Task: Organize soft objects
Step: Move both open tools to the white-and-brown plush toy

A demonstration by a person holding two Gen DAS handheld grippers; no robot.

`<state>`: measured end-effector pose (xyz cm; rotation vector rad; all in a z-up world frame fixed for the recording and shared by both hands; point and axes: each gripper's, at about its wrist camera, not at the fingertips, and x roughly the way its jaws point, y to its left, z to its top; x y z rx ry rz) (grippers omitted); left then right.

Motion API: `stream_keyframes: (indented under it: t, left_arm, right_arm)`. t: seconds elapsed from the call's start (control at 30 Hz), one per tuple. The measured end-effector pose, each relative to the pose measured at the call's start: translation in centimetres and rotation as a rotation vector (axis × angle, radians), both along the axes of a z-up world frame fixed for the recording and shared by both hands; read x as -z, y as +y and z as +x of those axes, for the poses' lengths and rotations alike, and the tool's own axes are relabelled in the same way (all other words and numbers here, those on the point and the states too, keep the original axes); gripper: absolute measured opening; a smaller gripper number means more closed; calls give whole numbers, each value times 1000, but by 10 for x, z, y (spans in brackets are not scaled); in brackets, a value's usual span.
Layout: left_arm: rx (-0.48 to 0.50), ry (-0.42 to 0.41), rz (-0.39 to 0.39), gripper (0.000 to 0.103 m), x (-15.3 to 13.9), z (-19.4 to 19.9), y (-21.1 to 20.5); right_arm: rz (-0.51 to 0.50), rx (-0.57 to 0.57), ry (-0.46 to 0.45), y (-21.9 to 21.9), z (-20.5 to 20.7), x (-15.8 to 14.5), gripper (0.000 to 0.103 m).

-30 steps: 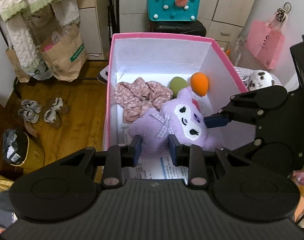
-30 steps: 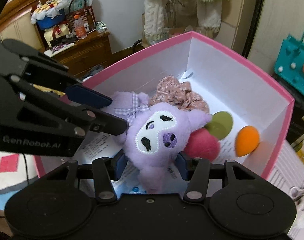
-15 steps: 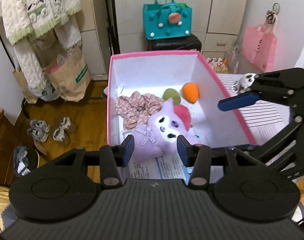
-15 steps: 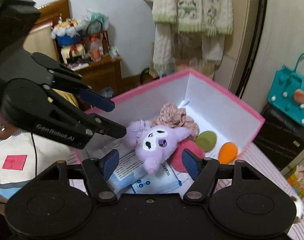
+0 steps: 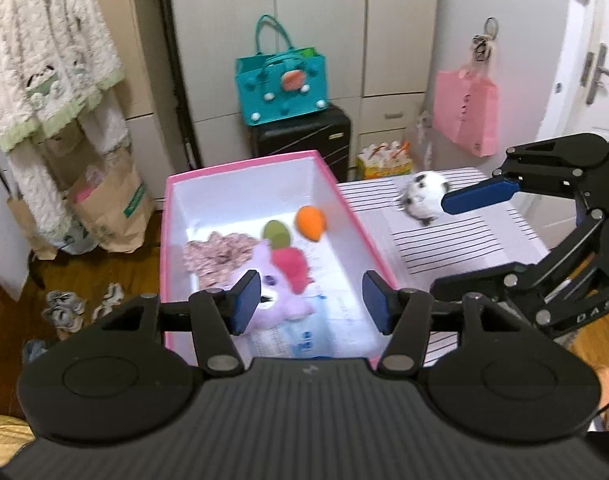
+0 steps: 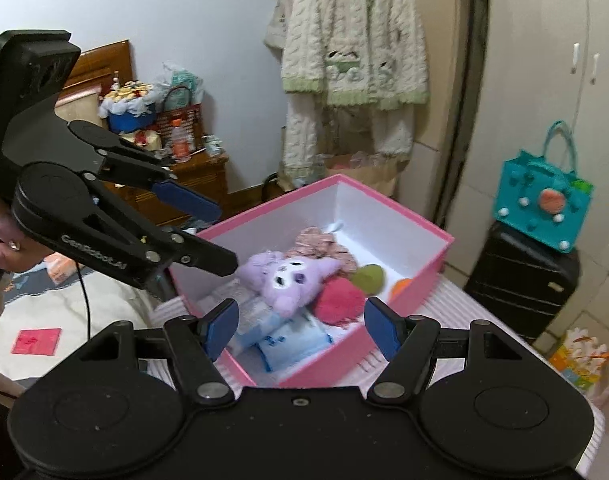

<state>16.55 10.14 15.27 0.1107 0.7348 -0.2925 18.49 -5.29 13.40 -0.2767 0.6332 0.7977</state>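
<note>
A pink box [image 5: 260, 162] with a white inside stands on a striped surface. In it lie a purple plush [image 6: 288, 280], a floral scrunchie [image 6: 324, 246], red [image 6: 338, 300], green [image 6: 368, 278] and orange [image 6: 400, 286] soft pieces, and blue-white packets [image 6: 288, 336]. My left gripper [image 5: 312, 306] hangs above the box's near end; its jaws are opening with nothing between them. My right gripper [image 6: 300, 328] is open and empty above the box's near corner. Each gripper shows in the other's view: the right gripper [image 5: 438, 244], the left gripper [image 6: 224, 240]. A white plush [image 5: 422, 198] with dark patches lies outside the box.
A teal bag [image 5: 280, 88] sits on a black suitcase [image 5: 300, 140] behind the box. A pink bag [image 5: 466, 118] hangs by the door. Cream garments [image 6: 352, 64], paper bags [image 5: 108, 208] and shoes [image 5: 64, 308] stand at the left. A hand [image 6: 0, 252] holds the left gripper.
Both grippers let go of the purple plush and drew back and up out of the box. Their jaws widened. The plush now lies in the box.
</note>
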Motion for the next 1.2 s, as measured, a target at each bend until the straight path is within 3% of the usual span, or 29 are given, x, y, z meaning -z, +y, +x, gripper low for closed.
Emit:
stream_keyframes:
  t: [0.33,0.6,0.73,1.03,1.2]
  left_arm:
    - [55,-20,-18,57,-5,-3,-32]
    - [99,-17,-115,58,2,14,-66]
    - [108,-29,-127,58,6,24,-88]
    - [57,-92,-108,61,22,58,-131]
    - [31,-56,-134,61,37,84,-151]
  right_arm:
    - [-16,75,-68,-47,-25,-13,75]
    - [-1,120,-83,-76,-28,-8,76]
    - [9,148,-78,-97,-24,-5,77]
    - [77,222,14,-149,11,17,78]
    - [107,222,64,-168,35,38,78]
